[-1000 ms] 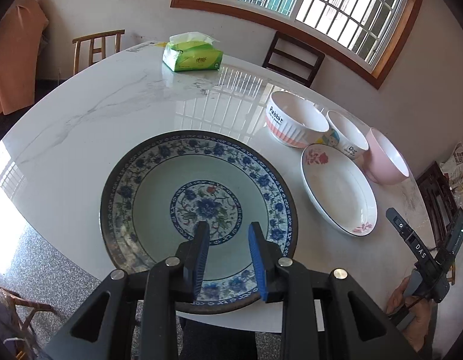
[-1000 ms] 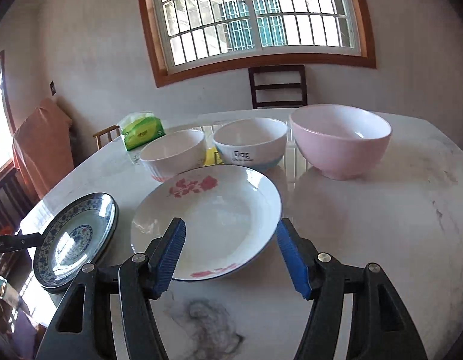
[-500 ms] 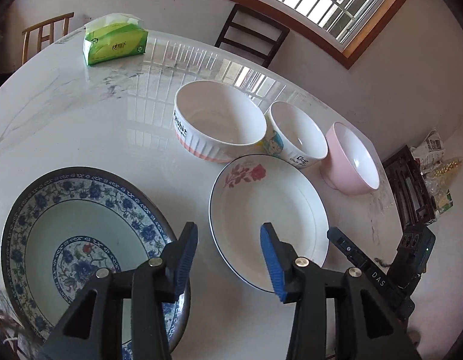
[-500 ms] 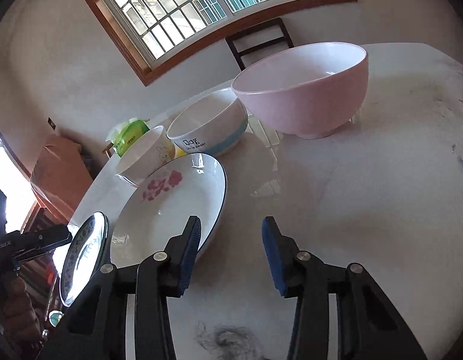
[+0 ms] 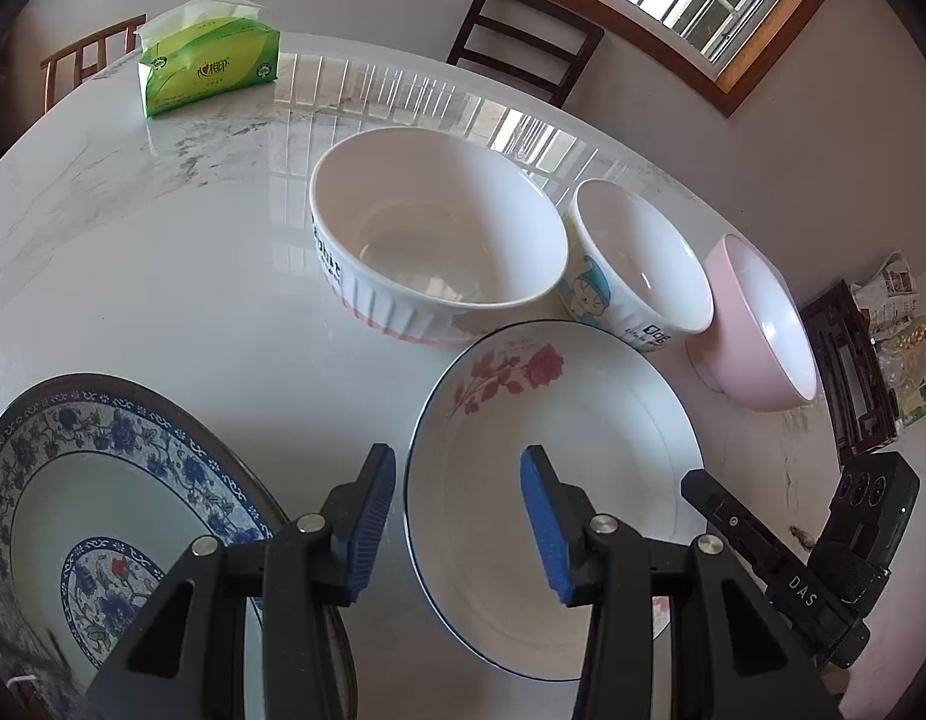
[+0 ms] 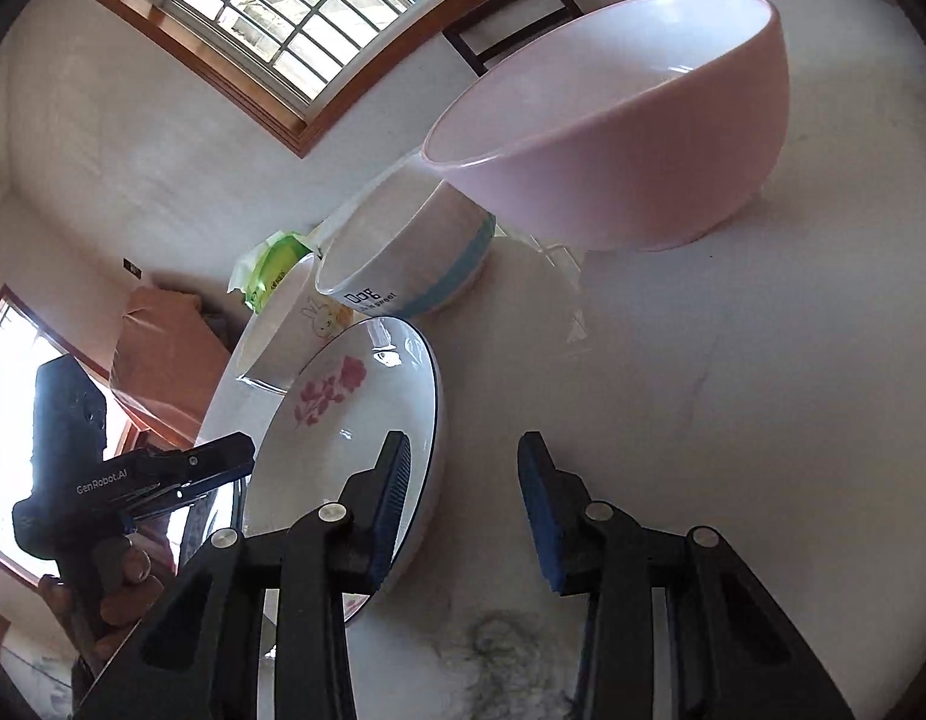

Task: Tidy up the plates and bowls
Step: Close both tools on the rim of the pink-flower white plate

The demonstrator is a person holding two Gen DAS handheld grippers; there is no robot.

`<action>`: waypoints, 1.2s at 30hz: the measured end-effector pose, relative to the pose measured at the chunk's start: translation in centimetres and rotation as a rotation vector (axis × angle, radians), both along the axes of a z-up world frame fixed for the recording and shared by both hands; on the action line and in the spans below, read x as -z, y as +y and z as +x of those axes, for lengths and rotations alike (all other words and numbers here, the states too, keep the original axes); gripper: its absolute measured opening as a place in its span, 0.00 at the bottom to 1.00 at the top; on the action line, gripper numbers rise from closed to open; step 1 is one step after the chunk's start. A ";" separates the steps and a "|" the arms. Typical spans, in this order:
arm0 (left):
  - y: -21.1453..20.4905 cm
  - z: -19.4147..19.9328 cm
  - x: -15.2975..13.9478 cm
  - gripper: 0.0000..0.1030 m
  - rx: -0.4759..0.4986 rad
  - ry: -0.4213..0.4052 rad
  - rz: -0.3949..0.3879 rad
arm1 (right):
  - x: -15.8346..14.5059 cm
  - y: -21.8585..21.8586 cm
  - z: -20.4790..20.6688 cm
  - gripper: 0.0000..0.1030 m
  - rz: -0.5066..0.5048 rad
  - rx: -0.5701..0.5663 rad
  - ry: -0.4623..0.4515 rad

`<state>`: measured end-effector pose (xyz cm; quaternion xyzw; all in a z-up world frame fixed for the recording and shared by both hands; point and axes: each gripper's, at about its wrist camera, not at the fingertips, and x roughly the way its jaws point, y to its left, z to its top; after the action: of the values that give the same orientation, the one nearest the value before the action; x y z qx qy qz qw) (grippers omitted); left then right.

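My left gripper point(image 5: 459, 516) is open and empty, its jaws straddling the left rim of the white rose plate point(image 5: 607, 438). The blue-patterned plate point(image 5: 84, 480) lies to its left. Behind stand a large white ribbed bowl point(image 5: 438, 240), a small white cartoon bowl point(image 5: 643, 252) and a pink bowl point(image 5: 769, 324). My right gripper point(image 6: 463, 501) is open and empty, its jaws straddling the right rim of the rose plate point(image 6: 342, 420), with the pink bowl point(image 6: 631, 126) and the small white bowl point(image 6: 402, 252) beyond.
A green tissue pack point(image 5: 207, 60) sits at the far side of the round marble table point(image 5: 162, 252). Wooden chairs point(image 5: 523, 42) stand behind it under the window. The left gripper's body point(image 6: 132, 474) shows at the left of the right wrist view.
My left gripper moved right, from over the blue plate to the rose plate's left rim. My right gripper tilted, narrowed its jaws and closed in on the plate's right rim.
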<state>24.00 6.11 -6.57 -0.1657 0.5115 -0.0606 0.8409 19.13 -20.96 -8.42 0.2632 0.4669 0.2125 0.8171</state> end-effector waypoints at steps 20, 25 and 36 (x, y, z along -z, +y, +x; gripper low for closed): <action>-2.1 -1.7 1.6 0.30 -0.048 0.006 0.171 | -1.0 4.1 0.6 0.13 -0.227 -0.128 -0.059; -1.5 -2.8 1.2 0.25 -0.065 0.001 0.140 | -1.0 4.1 0.5 0.13 -0.231 -0.126 -0.064; -3.2 -5.0 0.6 0.21 -0.065 -0.018 0.097 | -1.9 3.4 -1.2 0.12 -0.216 -0.103 -0.128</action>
<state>19.05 2.86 -7.12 -0.1407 0.5006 -0.0097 0.8541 17.93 -17.58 -6.55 0.1353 0.4470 0.2192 0.8566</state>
